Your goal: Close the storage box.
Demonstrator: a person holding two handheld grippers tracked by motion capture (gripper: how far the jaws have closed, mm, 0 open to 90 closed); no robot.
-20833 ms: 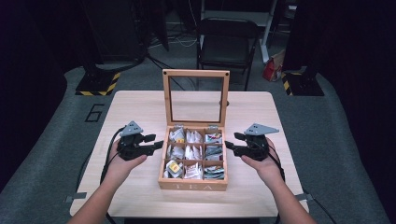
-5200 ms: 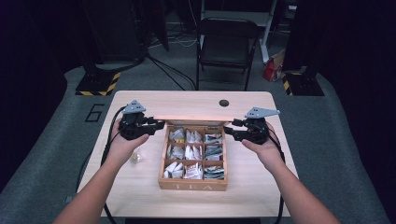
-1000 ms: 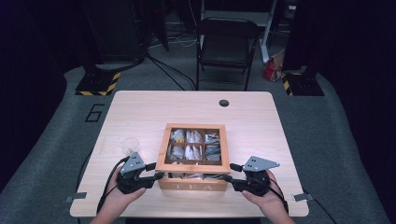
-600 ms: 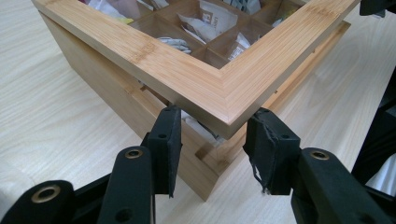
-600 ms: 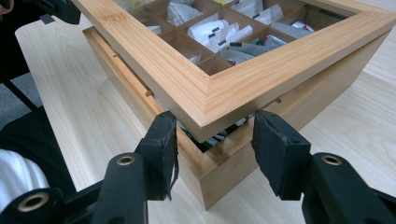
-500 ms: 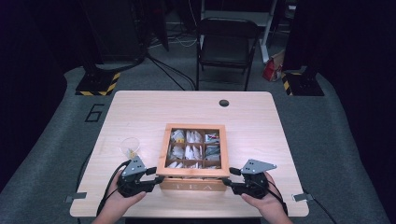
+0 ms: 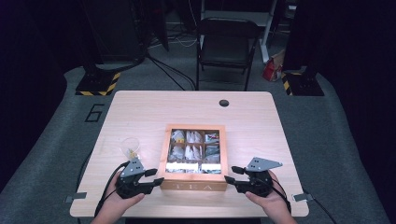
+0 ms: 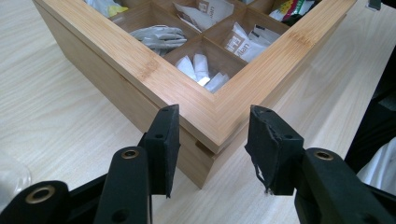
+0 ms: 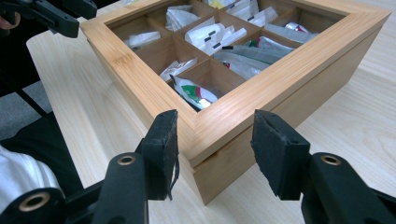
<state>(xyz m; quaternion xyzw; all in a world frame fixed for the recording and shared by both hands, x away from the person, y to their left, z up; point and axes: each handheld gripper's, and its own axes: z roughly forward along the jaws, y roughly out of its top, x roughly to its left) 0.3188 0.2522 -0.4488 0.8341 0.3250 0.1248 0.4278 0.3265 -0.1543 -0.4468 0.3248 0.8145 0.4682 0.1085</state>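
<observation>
Wooden tea box w/ glass lid down is sitting near the front edge of the table, tea bags showing in its compartments. Left gripper is straddling the box's front left corner, jaws apart & just been widening, pads not pressing on the wood. Right gripper is straddling the front right corner, jaws spread, pads clear of the box. Small clear cup is standing just left of the box, near the left gripper

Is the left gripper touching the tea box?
Cannot tell. In the left gripper view the left gripper straddles the near corner of the tea box, but no contact or gap shows plainly.
</observation>
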